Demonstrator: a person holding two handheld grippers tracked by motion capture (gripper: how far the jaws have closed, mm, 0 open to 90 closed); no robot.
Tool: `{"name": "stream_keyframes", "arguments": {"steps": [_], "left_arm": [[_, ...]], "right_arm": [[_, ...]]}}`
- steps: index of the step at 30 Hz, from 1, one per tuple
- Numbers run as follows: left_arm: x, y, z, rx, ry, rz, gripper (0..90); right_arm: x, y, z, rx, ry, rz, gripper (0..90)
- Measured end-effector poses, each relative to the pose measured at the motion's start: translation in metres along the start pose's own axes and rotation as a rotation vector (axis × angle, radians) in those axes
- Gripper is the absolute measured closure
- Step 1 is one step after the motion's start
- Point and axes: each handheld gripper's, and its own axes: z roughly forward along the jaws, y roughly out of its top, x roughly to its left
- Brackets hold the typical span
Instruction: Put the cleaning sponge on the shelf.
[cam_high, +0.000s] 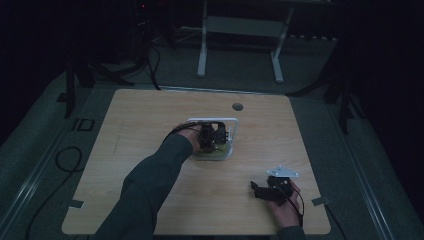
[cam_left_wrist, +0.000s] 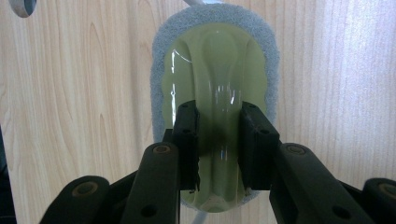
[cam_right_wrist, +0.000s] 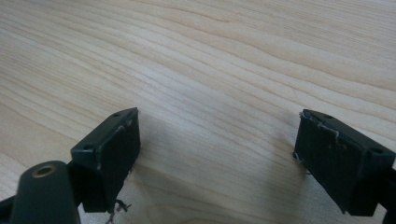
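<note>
Scrub pad (cam_left_wrist: 212, 70): oval, grey fuzzy rim, glossy pale yellow-green plastic back with a raised ridge down the middle. It lies flat on the wooden table (cam_left_wrist: 70, 93), directly under and ahead of the left gripper (cam_left_wrist: 218, 140). The gripper's jaws sit either side of the ridge at the pad's near end, narrowly spaced with the ridge between them. Contact on the pads reads as a pinch on the ridge, though the dark gap beside the left pad makes it hard to be sure the pressure is full.

High view: the pad (cam_high: 212, 150) is near table centre, with a white wire frame (cam_high: 235, 131) around or just behind it; can't tell which. Left gripper (cam_high: 212, 137) points down onto it, the dark sleeve (cam_high: 150, 185) reaching diagonally forward from the bottom edge, hand (cam_high: 190, 136) wrapped on the grip.

Right gripper (cam_high: 257, 190) is well apart from the pad, near the table's front right, held low by the right hand (cam_high: 285, 207), the grey three-cornered plate (cam_high: 282, 172) on top. Right gripper view: jaws spread wide, only bare wood grain (cam_right_wrist: 210, 70) between them, gripper (cam_right_wrist: 217, 154) just above the surface.

A round cable hole (cam_high: 237, 106) sits beyond the pad. No legible writing or labels anywhere.
</note>
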Motion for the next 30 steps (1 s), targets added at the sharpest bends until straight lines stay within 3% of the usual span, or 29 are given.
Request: {"name": "stream_keyframes", "arguments": {"steps": [17, 30], "left_arm": [[-0.002, 0.005, 0.008, 0.02, 0.028, 0.028, 70.9], [-0.001, 0.004, 0.014, 0.033, 0.08, 0.02, 70.2]], "right_arm": [[0.0, 0.0, 0.0, -0.001, 0.001, 0.0, 14.0], [0.0, 0.0, 0.0, 0.0, 0.002, 0.0, 14.0]]}}
